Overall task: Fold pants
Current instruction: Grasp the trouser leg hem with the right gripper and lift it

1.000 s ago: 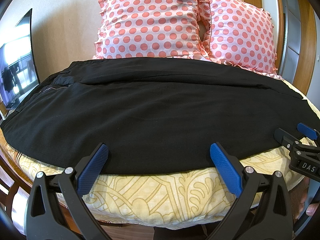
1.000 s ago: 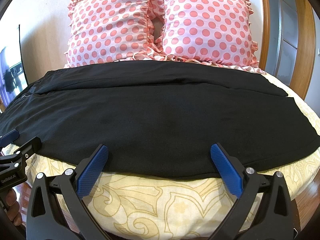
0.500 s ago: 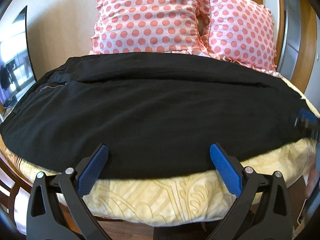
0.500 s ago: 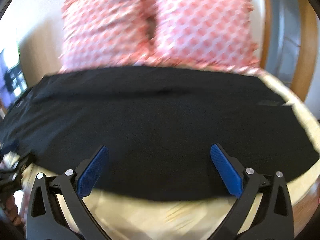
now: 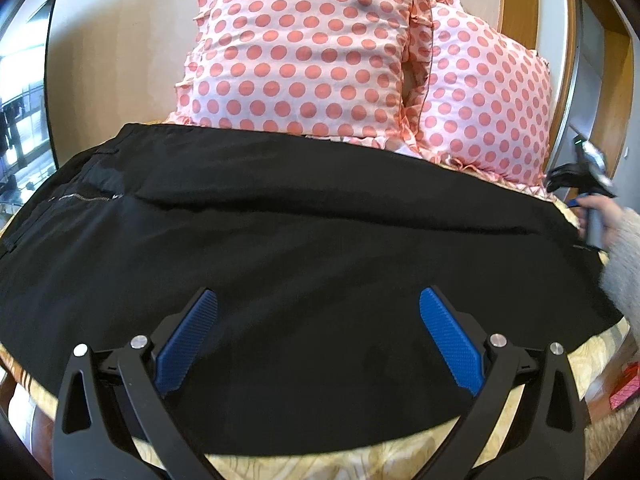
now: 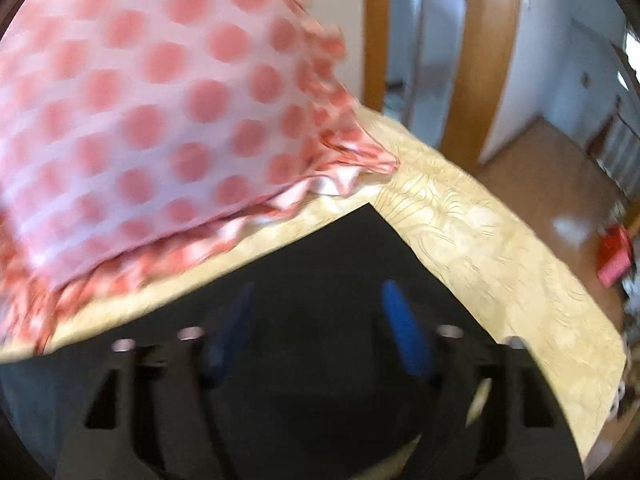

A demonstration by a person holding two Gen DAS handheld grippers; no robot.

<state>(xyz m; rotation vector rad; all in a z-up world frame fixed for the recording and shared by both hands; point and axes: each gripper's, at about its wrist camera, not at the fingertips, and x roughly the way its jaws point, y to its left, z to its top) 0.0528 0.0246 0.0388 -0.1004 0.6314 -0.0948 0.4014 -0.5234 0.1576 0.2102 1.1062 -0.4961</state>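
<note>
Black pants [image 5: 304,256] lie spread flat across the bed, waistband and zipper at the left. My left gripper [image 5: 318,316] is open and empty, low over the pants' near edge. My right gripper [image 6: 320,312] hovers over the pants' far right corner [image 6: 360,232], near the leg hem. Its jaws are partly apart with nothing between them, and the view is blurred. The right gripper and the hand holding it also show in the left wrist view [image 5: 584,184] at the far right edge of the pants.
Two pink polka-dot pillows [image 5: 304,52] stand at the head of the bed, one close to my right gripper [image 6: 140,120]. The yellow patterned bedspread [image 6: 500,248] ends at the right over a wooden floor. A wooden door frame [image 6: 480,60] stands behind. A screen [image 5: 24,92] is at the left.
My right gripper has swung fast from the pants' near edge to their far right corner, and its jaws have narrowed. My left gripper has moved forward over the pants.
</note>
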